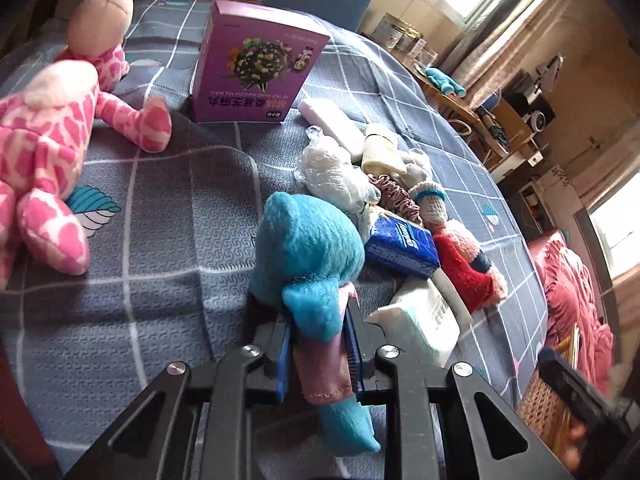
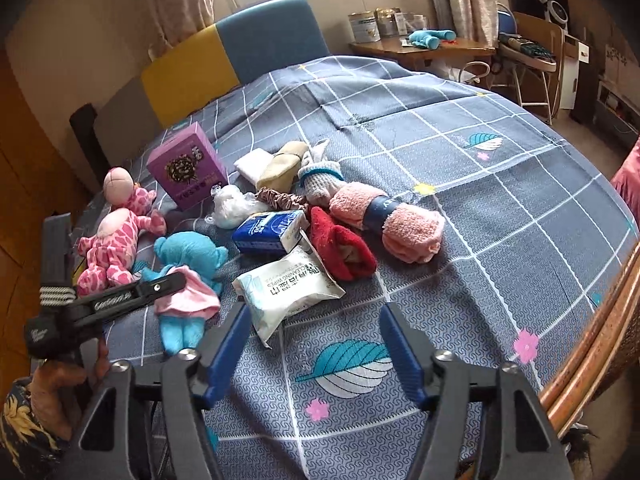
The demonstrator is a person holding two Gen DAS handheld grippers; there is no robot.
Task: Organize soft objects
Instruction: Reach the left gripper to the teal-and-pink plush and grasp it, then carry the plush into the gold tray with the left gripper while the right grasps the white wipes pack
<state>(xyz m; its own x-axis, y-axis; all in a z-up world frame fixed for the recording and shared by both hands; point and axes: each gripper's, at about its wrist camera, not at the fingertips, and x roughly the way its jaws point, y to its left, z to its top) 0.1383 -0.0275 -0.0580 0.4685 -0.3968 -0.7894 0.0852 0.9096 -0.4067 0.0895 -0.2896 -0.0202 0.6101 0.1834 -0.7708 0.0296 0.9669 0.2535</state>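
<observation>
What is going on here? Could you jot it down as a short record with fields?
surface: bed with grid-pattern cover
left gripper: fingers closed on the blue doll at its pink skirt
right gripper: open, holding nothing, above bare cover
pile: tissue pack, wipes pack, red sock, pink towel roll, scrunchie
apart from pile: pink giraffe toy, purple box standing upright

A bed (image 2: 460, 168) in grey checked cover is seen. On it are laid a purple box (image 2: 186, 166) at ten o'clock, a pink giraffe (image 2: 114, 240) at nine, wipes (image 2: 288, 284) centrally, and a pink towel (image 2: 390, 220) at two.
</observation>
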